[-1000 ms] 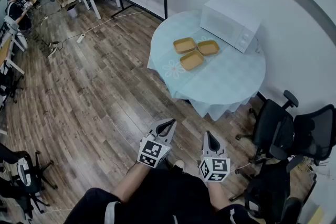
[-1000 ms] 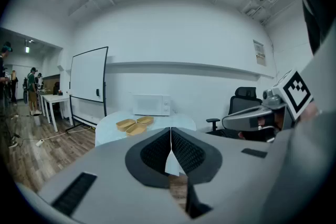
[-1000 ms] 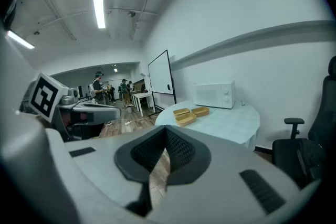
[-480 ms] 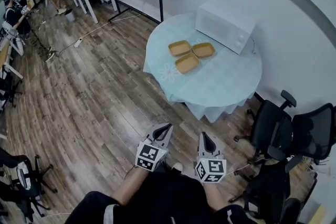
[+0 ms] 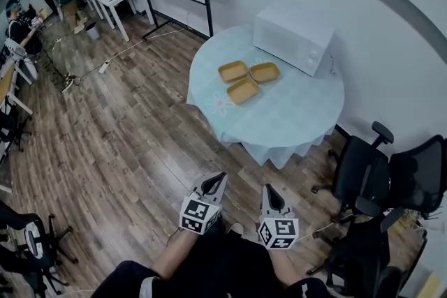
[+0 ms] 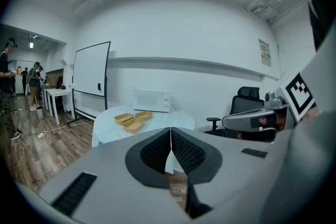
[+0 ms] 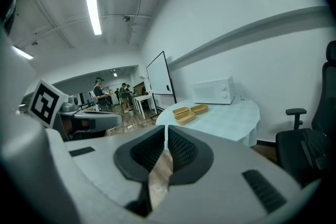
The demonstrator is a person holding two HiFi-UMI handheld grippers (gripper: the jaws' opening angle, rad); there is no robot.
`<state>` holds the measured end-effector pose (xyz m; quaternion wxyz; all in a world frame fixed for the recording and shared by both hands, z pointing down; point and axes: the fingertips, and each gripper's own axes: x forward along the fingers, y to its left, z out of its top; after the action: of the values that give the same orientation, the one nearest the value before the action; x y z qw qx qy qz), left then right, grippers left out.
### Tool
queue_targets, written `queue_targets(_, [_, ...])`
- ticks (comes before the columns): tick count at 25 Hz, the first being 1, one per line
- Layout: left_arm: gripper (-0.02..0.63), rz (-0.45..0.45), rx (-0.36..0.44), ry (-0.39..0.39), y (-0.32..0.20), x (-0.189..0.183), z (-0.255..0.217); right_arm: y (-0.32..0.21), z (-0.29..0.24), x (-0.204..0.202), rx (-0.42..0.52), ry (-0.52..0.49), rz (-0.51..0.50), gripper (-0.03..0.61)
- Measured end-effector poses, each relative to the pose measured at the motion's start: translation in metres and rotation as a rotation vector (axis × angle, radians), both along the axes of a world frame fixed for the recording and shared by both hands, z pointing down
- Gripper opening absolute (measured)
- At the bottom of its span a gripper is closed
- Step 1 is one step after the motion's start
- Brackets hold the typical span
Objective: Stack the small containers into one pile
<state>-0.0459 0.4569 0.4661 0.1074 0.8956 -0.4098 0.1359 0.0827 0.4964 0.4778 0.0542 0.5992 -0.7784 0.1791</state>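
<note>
Since a second ago, the round table (image 5: 293,115) is sitting a little farther left in the head view, and both grippers are showing lower in it, closer to our body. The containers are lying in the same arrangement as before.

We are standing on the wooden floor (image 5: 119,122), well apart from the white microwave (image 5: 292,35), which is sitting on the far side of the table by the wall. Two black office chairs (image 5: 363,174) are standing on the floor on the near side of the microwave, off to its right.

Three small tan containers are resting unstacked on the pale tablecloth just left of the microwave. One container (image 5: 265,72) is lying nearest the microwave, a second container (image 5: 232,71) is lying just beyond it, farther from the microwave, and a third container (image 5: 243,90) is lying on their near side, close beside both. Each is showing only its own bare tan floor.

We are holding the left gripper (image 5: 218,180) and the right gripper (image 5: 267,190) side by side, far short of the microwave. Each one's jaws are pressed together, with nothing between them.
</note>
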Motion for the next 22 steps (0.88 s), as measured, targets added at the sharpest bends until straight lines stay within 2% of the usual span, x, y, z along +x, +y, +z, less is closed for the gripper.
queue_targets(10, [0.015,0.001,-0.01,0.003,-0.031,0.008,0.004,-0.032,0.007,0.001,-0.02,-0.012,-0.028,0.026])
queue_targets(22, [0.015,0.055,-0.046,0.022,-0.124,0.012,0.014,-0.124,0.01,0.0,-0.051,-0.002,0.013,0.026])
